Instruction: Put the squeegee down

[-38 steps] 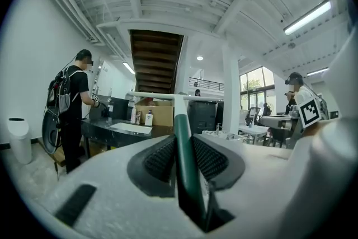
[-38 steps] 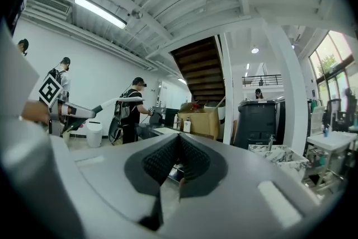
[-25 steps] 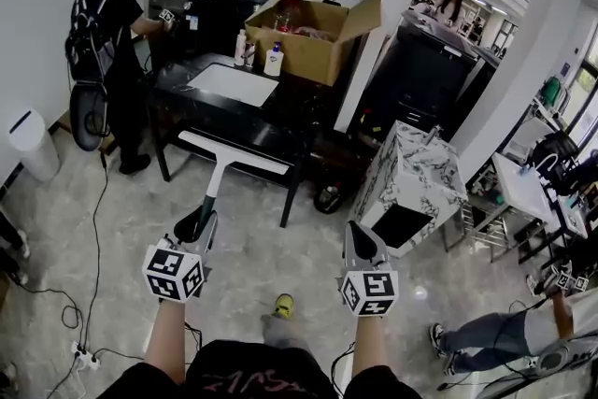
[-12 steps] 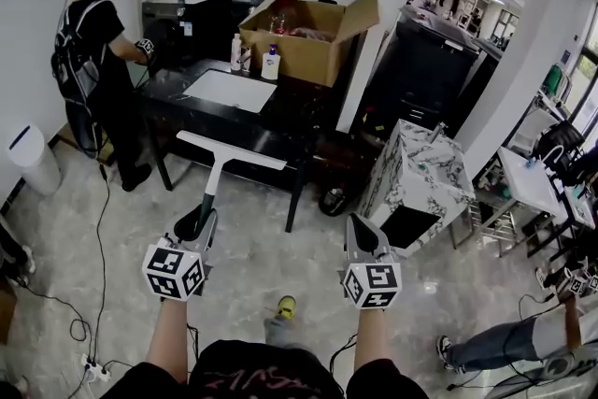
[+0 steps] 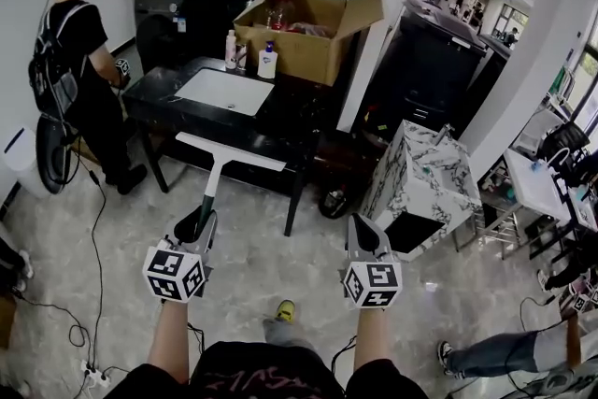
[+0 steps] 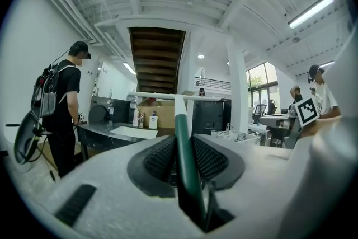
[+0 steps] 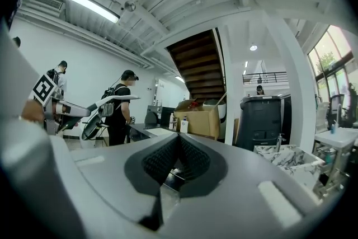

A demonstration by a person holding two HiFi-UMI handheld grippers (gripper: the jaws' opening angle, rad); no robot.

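Note:
A squeegee with a white blade and a green-and-white handle sticks forward from my left gripper, which is shut on the green handle. Its blade hangs in the air just in front of the black table. My right gripper is held level beside it on the right, shut with nothing between its pads. In the right gripper view the squeegee blade shows at the left.
On the black table lies a white board, with bottles and an open cardboard box behind it. A person stands at the table's left end. A marble-patterned box stands on the floor to the right. Cables run over the floor.
Both grippers and the squeegee have come nearer to the black table. The person at the left has shifted further left in the head view.

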